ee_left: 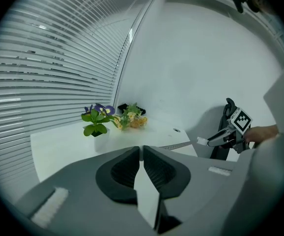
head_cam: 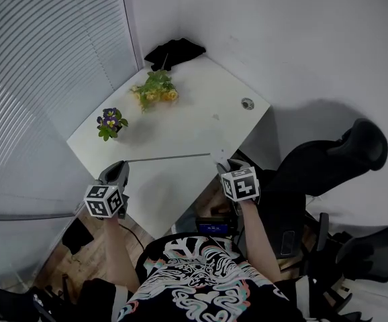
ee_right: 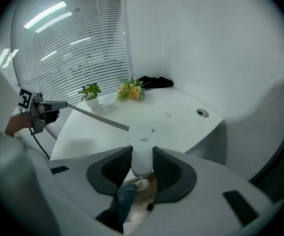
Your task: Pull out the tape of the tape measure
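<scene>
A white tape measure case (ee_right: 142, 156) sits between the pads of my right gripper (ee_right: 142, 154), which is shut on it. In the head view the case (head_cam: 219, 155) hangs over the near right edge of the white table (head_cam: 201, 123). A thin grey tape (head_cam: 167, 157) runs out of it leftward, just above the table, to my left gripper (head_cam: 121, 168). In the left gripper view the jaws stand almost together, shut on the tape's pale end (ee_left: 147, 193). The same tape (ee_right: 98, 118) shows in the right gripper view, reaching the left gripper (ee_right: 58, 103).
On the table's far side stand a small potted plant with purple flowers (head_cam: 110, 121), a bunch of yellow flowers (head_cam: 155, 89) and a black cloth (head_cam: 175, 51). A cable hole (head_cam: 248, 103) is near the right edge. Black office chairs (head_cam: 328, 159) stand at right, window blinds (head_cam: 39, 79) at left.
</scene>
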A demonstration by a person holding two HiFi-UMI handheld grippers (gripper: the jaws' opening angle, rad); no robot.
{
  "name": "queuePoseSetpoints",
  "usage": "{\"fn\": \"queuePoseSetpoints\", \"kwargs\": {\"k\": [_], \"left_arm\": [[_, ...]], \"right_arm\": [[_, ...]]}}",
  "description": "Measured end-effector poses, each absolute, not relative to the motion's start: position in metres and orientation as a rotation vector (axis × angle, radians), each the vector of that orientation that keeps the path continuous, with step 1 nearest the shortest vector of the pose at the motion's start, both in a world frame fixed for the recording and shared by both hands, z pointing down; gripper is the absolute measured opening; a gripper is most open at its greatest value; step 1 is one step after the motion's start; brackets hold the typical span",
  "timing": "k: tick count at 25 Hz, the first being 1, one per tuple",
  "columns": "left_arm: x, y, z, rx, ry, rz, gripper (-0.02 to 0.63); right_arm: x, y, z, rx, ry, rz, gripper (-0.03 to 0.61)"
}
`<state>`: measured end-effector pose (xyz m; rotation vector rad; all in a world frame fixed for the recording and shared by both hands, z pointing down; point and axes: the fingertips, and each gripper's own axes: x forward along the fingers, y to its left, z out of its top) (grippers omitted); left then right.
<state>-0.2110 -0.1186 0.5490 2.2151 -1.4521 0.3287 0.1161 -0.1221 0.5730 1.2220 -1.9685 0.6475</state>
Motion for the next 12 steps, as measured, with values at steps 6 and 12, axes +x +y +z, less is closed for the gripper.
{"fn": "queuePoseSetpoints", "kwargs": {"k": [6,12], "left_arm": [[-0.214,-0.122,0.559,2.189,-1.447,0.331,0.032],[-0.208,-0.128,0.569,2.173,-1.422,0.333,0.032]], "right_arm": [[0.112,-0.130,0.583,1.205,-1.963,0.668,0.139],[0.112,-0.135,0.590,1.190,-1.960,0.682,0.138]]}}
